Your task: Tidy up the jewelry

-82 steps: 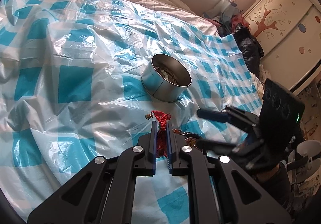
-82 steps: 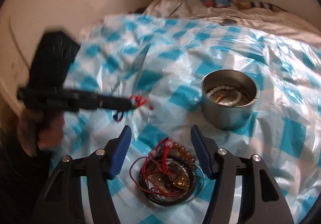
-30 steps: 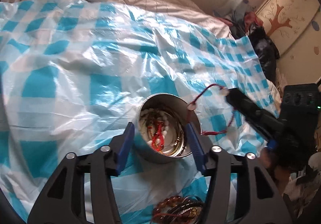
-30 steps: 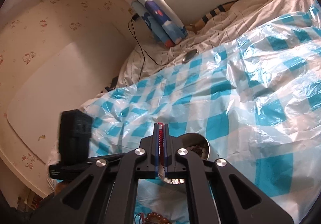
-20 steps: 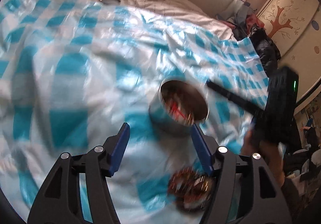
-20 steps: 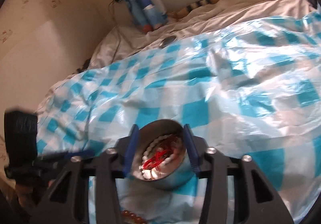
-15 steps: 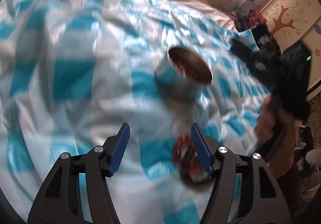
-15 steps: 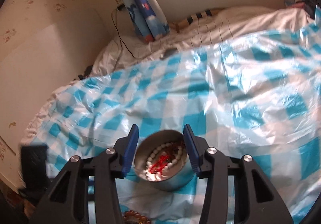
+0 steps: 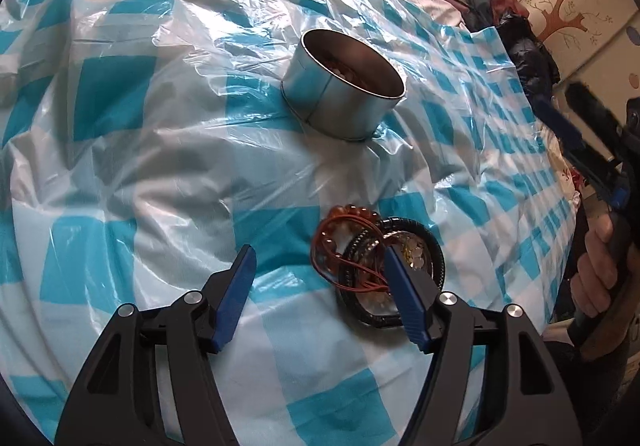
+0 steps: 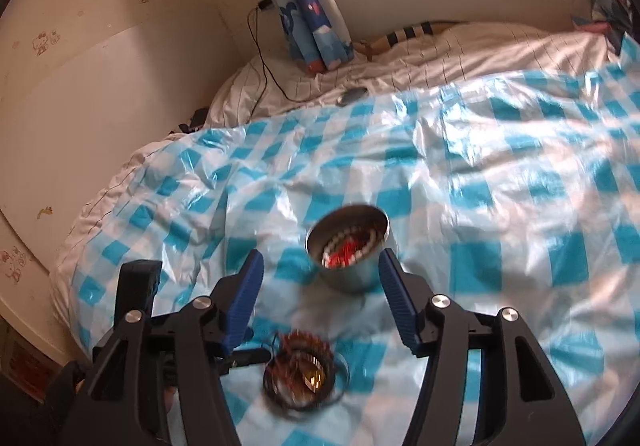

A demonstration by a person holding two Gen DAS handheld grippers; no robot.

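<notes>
A round metal tin [image 9: 344, 84] stands on the blue-and-white checked plastic sheet [image 9: 140, 150]; in the right wrist view the tin [image 10: 349, 248] holds white beads and red cord. A pile of jewelry [image 9: 376, 258], amber beads, black rings and red cords, lies in front of the tin, and it also shows in the right wrist view [image 10: 302, 374]. My left gripper [image 9: 320, 286] is open and empty just above the pile, its right finger over the pile's edge. My right gripper [image 10: 320, 298] is open and empty, raised above the tin and pile; it also shows at the right edge of the left wrist view [image 9: 576, 126].
The sheet covers a bed with white bedding [image 10: 400, 58]. A small grey disc [image 10: 352, 95] and a black cable [image 10: 264, 62] lie near the wall. A rolled blue cloth [image 10: 312, 30] leans at the window. A painted cupboard [image 9: 568, 10] and dark bags [image 9: 528, 54] stand on the right.
Both grippers dropped red cord pieces into the tin and opened. The left gripper then pulled back and down to the jewelry pile; the right gripper lifted away from the tin.
</notes>
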